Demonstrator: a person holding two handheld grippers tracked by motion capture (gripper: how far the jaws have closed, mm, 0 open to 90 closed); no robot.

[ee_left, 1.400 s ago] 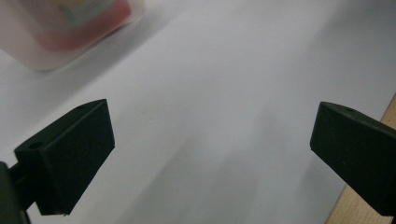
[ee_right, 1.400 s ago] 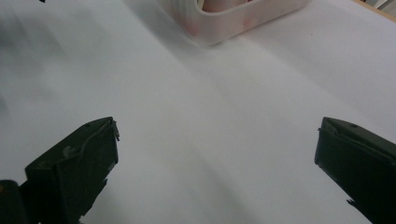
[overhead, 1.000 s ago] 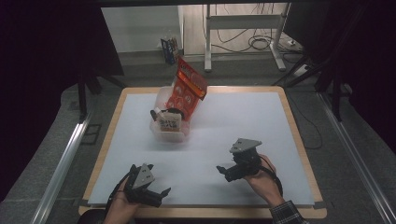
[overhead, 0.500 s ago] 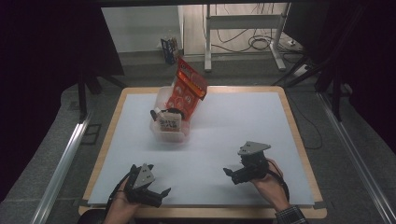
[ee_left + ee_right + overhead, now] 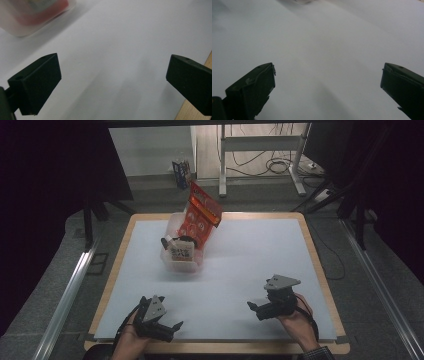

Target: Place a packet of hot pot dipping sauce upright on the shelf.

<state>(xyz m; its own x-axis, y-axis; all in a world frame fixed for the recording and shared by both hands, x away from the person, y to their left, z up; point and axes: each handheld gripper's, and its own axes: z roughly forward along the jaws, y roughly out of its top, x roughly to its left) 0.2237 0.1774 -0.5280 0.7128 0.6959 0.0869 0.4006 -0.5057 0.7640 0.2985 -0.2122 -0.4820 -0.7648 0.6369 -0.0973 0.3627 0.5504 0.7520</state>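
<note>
Since a second ago the right gripper [image 5: 254,308] has drawn back toward the near edge of the tabletop [image 5: 260,255] and now sits by its near right corner, jaws spread wide with nothing between them. Well apart from both grippers, the clear plastic tub [image 5: 181,251] stands toward the far left of the tabletop, a red snack bag [image 5: 201,215] leaning out of it. By the near left corner, the left gripper [image 5: 172,329] rests with jaws wide apart and empty.

A wood-edged tabletop [image 5: 320,270] under a white sheet [image 5: 250,265] carries one clear tub [image 5: 176,265] toward its far left, which holds a red bag [image 5: 200,217] leaning upright and a small packet [image 5: 181,253].
</note>
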